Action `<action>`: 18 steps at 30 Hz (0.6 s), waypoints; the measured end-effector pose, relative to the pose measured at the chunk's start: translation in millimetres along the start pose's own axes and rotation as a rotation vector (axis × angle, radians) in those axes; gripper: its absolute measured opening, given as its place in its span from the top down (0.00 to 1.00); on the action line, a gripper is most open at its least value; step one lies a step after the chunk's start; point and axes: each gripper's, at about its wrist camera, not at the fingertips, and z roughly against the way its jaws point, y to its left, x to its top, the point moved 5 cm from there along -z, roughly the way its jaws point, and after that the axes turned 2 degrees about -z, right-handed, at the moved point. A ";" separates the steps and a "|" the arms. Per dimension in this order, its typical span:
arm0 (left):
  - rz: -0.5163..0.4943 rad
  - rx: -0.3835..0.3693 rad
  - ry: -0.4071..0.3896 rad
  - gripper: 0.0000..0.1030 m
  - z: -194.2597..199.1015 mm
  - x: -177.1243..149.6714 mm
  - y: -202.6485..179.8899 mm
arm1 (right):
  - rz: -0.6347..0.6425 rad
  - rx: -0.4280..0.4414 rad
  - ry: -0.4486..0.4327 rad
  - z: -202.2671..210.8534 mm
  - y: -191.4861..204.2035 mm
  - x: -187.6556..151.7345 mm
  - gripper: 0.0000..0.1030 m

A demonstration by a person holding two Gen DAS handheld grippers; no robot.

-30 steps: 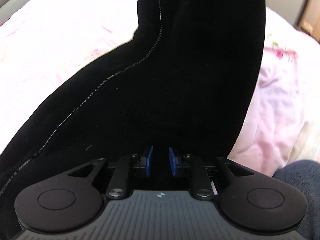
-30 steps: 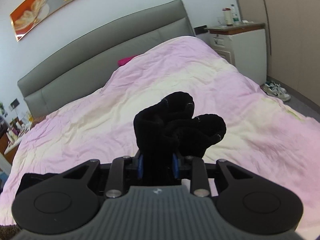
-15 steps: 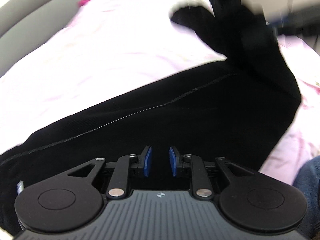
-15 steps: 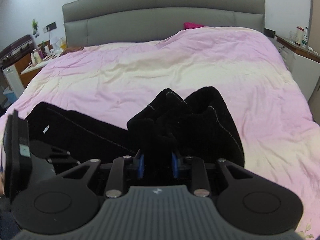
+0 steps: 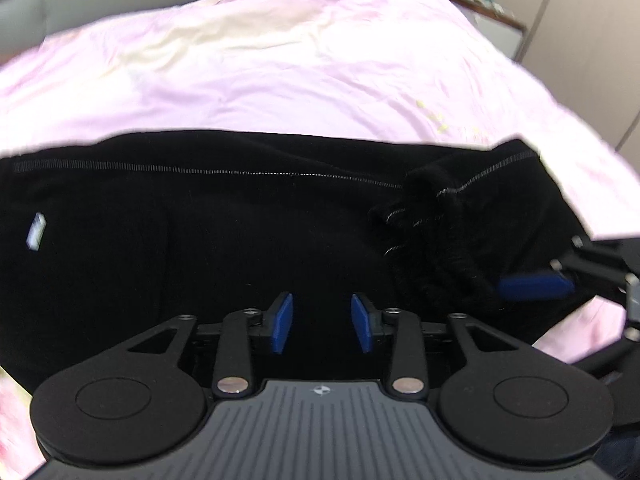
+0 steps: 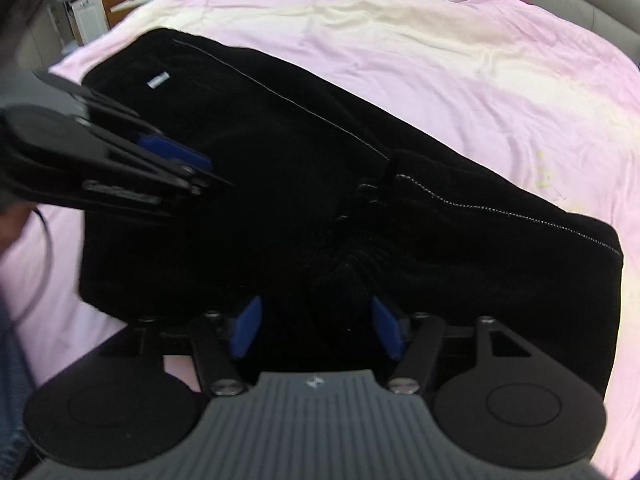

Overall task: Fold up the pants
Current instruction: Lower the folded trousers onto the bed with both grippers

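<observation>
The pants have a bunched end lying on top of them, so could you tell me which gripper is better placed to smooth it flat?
Probably the right gripper: its open jaws sit right at the bunched end of the pants. The left gripper, also open, faces smooth fabric.

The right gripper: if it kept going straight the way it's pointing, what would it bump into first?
Most likely the pants. The right gripper is open, and black cloth fills the gap between its fingers and everything just ahead. The pink bedcover comes only beyond the pants. How near the cloth lies is hard to judge.
</observation>
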 end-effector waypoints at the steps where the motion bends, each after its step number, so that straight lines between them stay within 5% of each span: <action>1: 0.036 -0.022 -0.002 0.57 -0.2 0.6 3.3 | -0.020 0.025 -0.001 8.9 -2.9 1.9 0.41; 4: 0.154 -0.117 0.008 0.55 -8.1 6.6 8.7 | -0.105 0.068 -0.026 30.7 -19.2 14.4 0.41; 7: 0.247 -0.226 0.019 0.49 -22.1 17.1 -0.9 | -0.073 -0.019 -0.017 31.5 -34.3 23.8 0.44; 15: 0.381 -0.313 0.050 0.36 -71.7 25.8 -21.5 | -0.102 -0.104 0.043 -9.6 -60.2 28.1 0.80; 18: 0.346 -0.294 0.066 0.32 -78.3 26.7 -23.3 | -0.080 -0.049 0.121 -33.6 -44.3 15.5 1.00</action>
